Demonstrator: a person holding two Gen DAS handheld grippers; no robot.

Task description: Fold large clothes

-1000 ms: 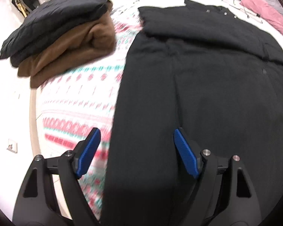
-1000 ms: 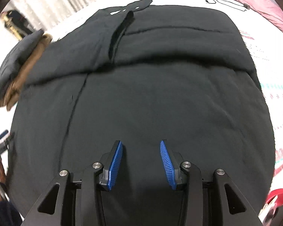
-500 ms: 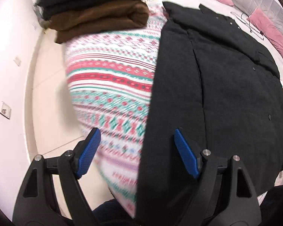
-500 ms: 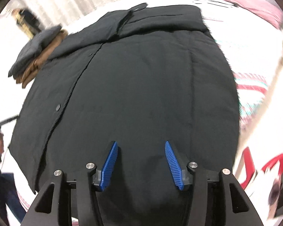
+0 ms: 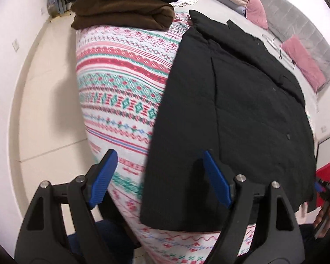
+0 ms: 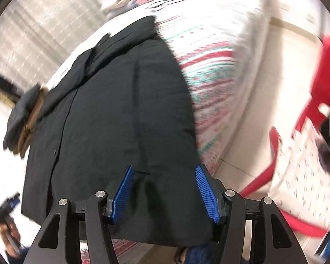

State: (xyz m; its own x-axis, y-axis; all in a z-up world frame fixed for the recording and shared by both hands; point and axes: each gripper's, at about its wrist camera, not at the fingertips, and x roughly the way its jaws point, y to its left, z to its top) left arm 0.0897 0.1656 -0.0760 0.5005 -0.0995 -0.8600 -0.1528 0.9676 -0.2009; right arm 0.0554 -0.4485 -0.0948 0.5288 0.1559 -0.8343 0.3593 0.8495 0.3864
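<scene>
Black quilted coat (image 5: 242, 114) flat on patterned knit bedspread (image 5: 121, 83), left claw (image 5: 158, 180) and right claw (image 6: 165, 193) wide — empty.

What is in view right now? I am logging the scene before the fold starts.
black coat: one, black, spread flat on the bed, hem at the near edge
patterned bedcover: one, white with red and green bands, under the coat
folded clothes: one stack, black on brown, far left corner of the bed
pillows: at least two, pink, at the headboard
cable: one, dark, near the pillows
red chair: one, red, on the floor right of the bed
left hand-held gripper: open, above the hem's left corner
right hand-held gripper: open, over the hem
</scene>
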